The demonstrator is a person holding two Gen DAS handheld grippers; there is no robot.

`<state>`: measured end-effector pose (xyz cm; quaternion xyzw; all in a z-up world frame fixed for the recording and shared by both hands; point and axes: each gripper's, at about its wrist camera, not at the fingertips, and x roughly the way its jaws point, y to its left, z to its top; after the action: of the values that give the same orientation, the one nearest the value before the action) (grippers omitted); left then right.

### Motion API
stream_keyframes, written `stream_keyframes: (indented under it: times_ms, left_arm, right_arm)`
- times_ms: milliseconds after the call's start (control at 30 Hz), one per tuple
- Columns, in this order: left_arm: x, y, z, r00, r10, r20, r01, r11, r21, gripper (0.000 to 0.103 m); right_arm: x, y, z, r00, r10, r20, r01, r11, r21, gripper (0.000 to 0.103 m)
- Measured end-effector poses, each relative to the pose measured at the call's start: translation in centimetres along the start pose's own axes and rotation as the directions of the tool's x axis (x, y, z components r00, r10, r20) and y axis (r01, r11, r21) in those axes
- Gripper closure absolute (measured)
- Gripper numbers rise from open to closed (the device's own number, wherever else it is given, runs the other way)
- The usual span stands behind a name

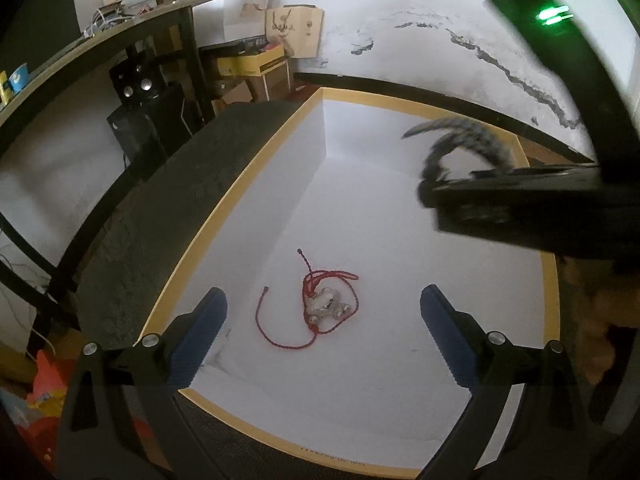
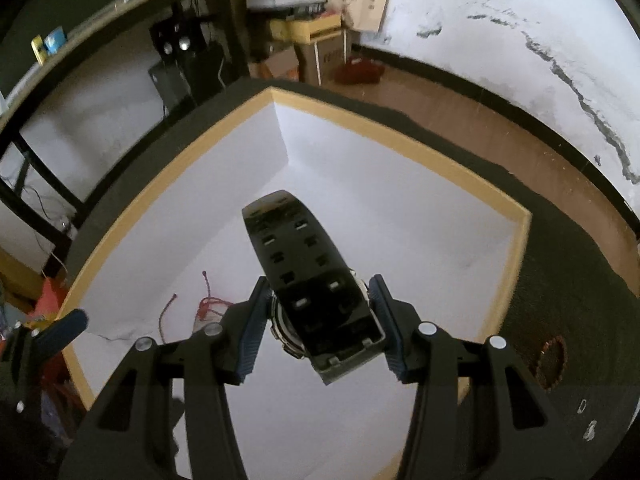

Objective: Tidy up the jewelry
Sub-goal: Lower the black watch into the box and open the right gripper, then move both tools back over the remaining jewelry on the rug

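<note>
A white box with a tan rim (image 1: 208, 228) sits on a dark table. A red cord bracelet with a silver charm (image 1: 324, 304) lies on the box floor. My left gripper (image 1: 324, 332) is open above the box, with the bracelet between and just beyond its blue fingertips. My right gripper (image 2: 320, 320) is shut on a black wristwatch (image 2: 316, 280), held above the box (image 2: 400, 132), strap pointing forward. The right gripper and the blurred watch strap (image 1: 460, 148) show at the right of the left wrist view. The red cord (image 2: 208, 304) shows left of the right gripper.
The dark table top (image 2: 580, 280) surrounds the box. A brown beaded ring (image 2: 554, 364) and small pieces (image 2: 588, 428) lie on it at the right. A desk, shelves and cardboard boxes (image 1: 256, 68) stand behind. A cracked white wall (image 2: 520, 40) is at the back.
</note>
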<state>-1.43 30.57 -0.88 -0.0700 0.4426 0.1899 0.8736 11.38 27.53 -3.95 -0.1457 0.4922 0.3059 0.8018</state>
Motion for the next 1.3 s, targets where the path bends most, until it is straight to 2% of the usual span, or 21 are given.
stream_keyframes:
  times_ms: [133, 367, 567, 600, 667, 700, 733, 833, 1033, 1167, 1233, 1300]
  left_arm:
    - [0.1, 0.3, 0.0, 1.000, -0.004, -0.006, 0.004, 1.000, -0.014, 0.008]
    - [0.0, 0.7, 0.1, 1.000, -0.017, -0.006, 0.017, 0.999, -0.041, 0.008]
    - [-0.2, 0.5, 0.0, 1.000, -0.023, -0.004, 0.023, 0.999, -0.041, 0.008]
    - [-0.3, 0.5, 0.1, 1.000, -0.023, -0.002, 0.023, 0.999, -0.041, 0.008]
    - [-0.3, 0.4, 0.0, 1.000, -0.022, 0.001, 0.022, 0.999, -0.039, 0.008]
    - [-0.4, 0.4, 0.1, 1.000, -0.022, 0.005, 0.022, 0.999, -0.042, 0.008]
    - [-0.3, 0.5, 0.1, 1.000, -0.021, 0.007, 0.022, 0.999, -0.046, 0.008]
    - [-0.4, 0.5, 0.3, 1.000, -0.027, 0.014, 0.027, 0.998, -0.060, 0.008]
    - [-1.5, -0.8, 0.8, 0.998, -0.045, 0.054, 0.047, 0.998, -0.050, 0.008]
    - [-2.2, -2.7, 1.2, 0.994, -0.064, 0.088, 0.067, 0.997, -0.030, 0.008]
    - [-2.8, -4.1, 1.4, 0.990, -0.082, 0.112, 0.085, 0.996, -0.021, 0.008]
    - [-3.6, -6.2, 1.5, 0.984, -0.118, 0.137, 0.117, 0.993, 0.011, 0.008]
  right_arm:
    - [2.0, 1.0, 0.6, 0.997, -0.030, -0.068, 0.028, 0.999, -0.026, 0.053]
    - [3.4, 1.4, 0.7, 0.991, -0.079, -0.106, 0.073, 0.996, -0.057, 0.052]
    - [2.6, 2.1, 1.2, 0.993, -0.099, -0.067, 0.092, 0.991, -0.098, 0.052]
    - [2.4, 2.1, 1.2, 0.993, -0.102, -0.056, 0.096, 0.990, -0.103, 0.048]
    - [1.7, 2.2, 1.3, 0.994, -0.107, -0.022, 0.104, 0.988, -0.112, 0.025]
    - [1.1, 2.1, 1.4, 0.996, -0.089, -0.004, 0.088, 0.990, -0.107, 0.018]
    - [0.4, 2.0, 1.4, 0.997, -0.073, 0.015, 0.075, 0.992, -0.101, 0.005]
    - [-2.4, 1.3, 1.0, 0.994, -0.081, 0.074, 0.088, 0.991, -0.103, 0.006]
    - [-9.3, -2.7, -2.0, 0.978, -0.113, 0.176, 0.123, 0.991, -0.046, 0.006]
    - [-13.6, -8.6, -6.7, 0.963, -0.112, 0.244, 0.097, 0.993, 0.072, 0.006]
    - [-14.6, -11.7, -9.1, 0.959, -0.144, 0.243, 0.111, 0.983, 0.144, 0.006]
    - [-15.8, -15.3, -12.5, 0.945, -0.210, 0.250, 0.151, 0.960, 0.237, 0.006]
